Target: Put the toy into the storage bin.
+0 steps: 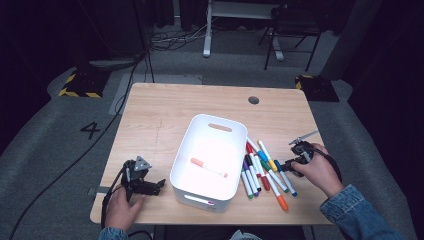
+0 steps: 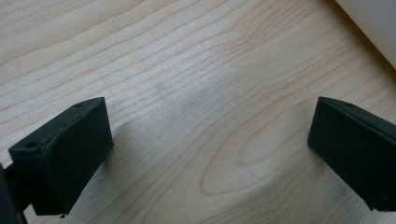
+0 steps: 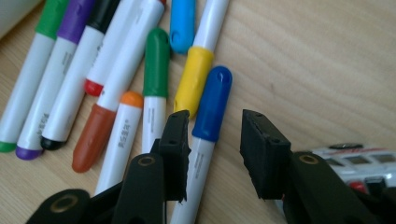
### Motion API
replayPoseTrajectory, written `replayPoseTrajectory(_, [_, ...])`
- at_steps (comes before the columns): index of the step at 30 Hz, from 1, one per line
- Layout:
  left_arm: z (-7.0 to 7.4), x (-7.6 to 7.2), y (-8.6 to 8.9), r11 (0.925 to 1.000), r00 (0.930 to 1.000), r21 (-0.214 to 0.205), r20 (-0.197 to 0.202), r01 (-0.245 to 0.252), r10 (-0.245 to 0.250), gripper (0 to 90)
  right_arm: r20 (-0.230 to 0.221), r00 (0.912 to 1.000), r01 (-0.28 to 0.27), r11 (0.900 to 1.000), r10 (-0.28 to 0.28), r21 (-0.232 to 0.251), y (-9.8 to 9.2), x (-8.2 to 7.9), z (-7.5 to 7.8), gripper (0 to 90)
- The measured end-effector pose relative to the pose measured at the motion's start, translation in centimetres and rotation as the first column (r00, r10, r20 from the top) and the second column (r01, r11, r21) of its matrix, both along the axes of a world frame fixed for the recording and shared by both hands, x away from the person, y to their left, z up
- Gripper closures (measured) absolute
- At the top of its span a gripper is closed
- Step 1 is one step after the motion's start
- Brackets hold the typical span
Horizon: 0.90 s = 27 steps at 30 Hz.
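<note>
The right tongs [image 3: 212, 154] stand open around the light, hard, smooth blue pen [image 3: 205, 140]; grab its white middle.

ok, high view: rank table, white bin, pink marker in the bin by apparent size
1. Table, largest by far.
2. White bin, sitting on it.
3. Pink marker, smallest, lying inside the bin.
All three lie at similar depth, so the order is safe.

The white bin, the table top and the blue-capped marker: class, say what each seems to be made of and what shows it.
White rounded bin: probably plastic, smooth, moulded handle slot. Pale table top: wood or wood-look laminate, matt, visible grain. Blue-capped white marker: apparently plastic, glossy cap, printed barrel.
</note>
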State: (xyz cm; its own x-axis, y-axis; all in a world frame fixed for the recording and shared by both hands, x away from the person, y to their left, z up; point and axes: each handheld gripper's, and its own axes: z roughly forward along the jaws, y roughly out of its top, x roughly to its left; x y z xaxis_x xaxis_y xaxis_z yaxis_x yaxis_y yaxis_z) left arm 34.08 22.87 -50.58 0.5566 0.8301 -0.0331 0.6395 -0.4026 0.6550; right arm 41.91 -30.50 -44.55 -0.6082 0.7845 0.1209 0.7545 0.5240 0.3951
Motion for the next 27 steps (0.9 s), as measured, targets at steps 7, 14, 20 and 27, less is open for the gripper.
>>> replayPoseTrajectory(7, [0.0, 0.0, 0.0, 1.0, 1.0, 0.0, 0.0, 0.0, 0.0, 0.0, -0.049, 0.9988, 0.009, 0.9999, -0.01, -0.01, -0.4, -0.9, -1.0, 66.7])
replayPoseTrajectory(14, [0.0, 0.0, 0.0, 1.0, 1.0, 0.002, 0.003, -0.001, 0.001, 0.0, -0.063, 0.9976, 0.027, 0.9982, -0.031, -0.054, -0.5, -1.1, -1.7, 71.3])
replayPoseTrajectory(20, [0.0, 0.0, 0.0, 1.0, 1.0, 0.0, 0.001, -0.001, 0.001, 0.0, -0.054, 0.9964, 0.062, 0.9955, -0.066, -0.072, -0.6, -1.1, -1.7, 76.8])
replayPoseTrajectory(27, [0.0, 0.0, 0.0, 1.0, 1.0, 0.001, 0.002, 0.0, 0.0, 0.0, -0.037, 0.9968, 0.068, 0.9955, -0.07, -0.066, -0.7, -1.0, -1.6, 77.1])
